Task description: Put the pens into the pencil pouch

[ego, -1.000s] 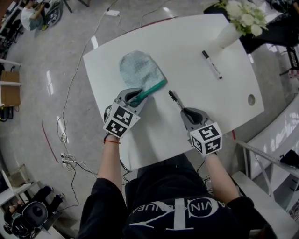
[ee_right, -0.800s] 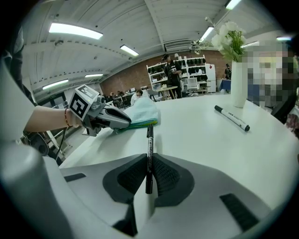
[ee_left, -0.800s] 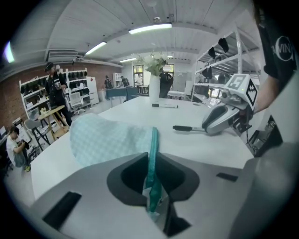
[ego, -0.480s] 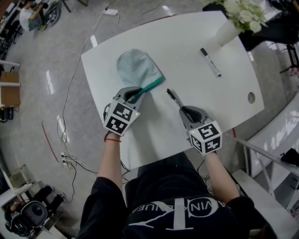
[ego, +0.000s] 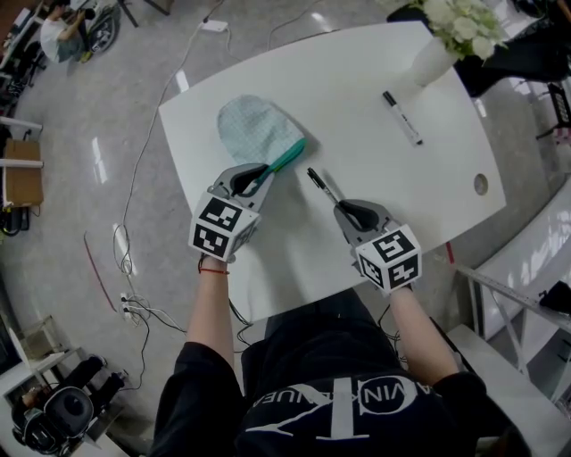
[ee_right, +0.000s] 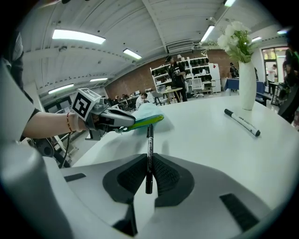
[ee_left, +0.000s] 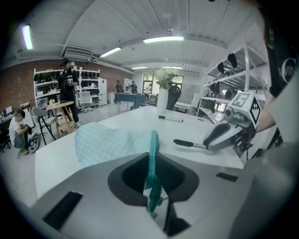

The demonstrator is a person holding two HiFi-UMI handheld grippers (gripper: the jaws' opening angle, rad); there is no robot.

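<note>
The pencil pouch [ego: 254, 132], lying on the white table [ego: 357, 89], is clamped at its teal edge [ego: 287, 159] by the left gripper [ego: 254, 176], whose jaws have just been closing on it. A black pen [ego: 319, 183] is pinched by the right gripper [ego: 350, 211], its tip pointed towards the pouch. A second pen [ego: 403, 119] is seen well apart, near the flower vase [ego: 435, 55].

pouch [ego: 254, 132]: pale minty blue, tiny check print, teal zip strip
near pen [ego: 321, 186]: black, white lettering
far pen [ego: 403, 119]: white body, black cap
desk [ego: 357, 89]: plain white
left tongs [ego: 255, 177], right tongs [ego: 348, 209]: grey, black pads, cubes with black-and-white squares
vase [ego: 434, 61]: white
flowers [ego: 468, 22]: whitish, green leaves
floor [ego: 89, 161]: grey, shiny
</note>
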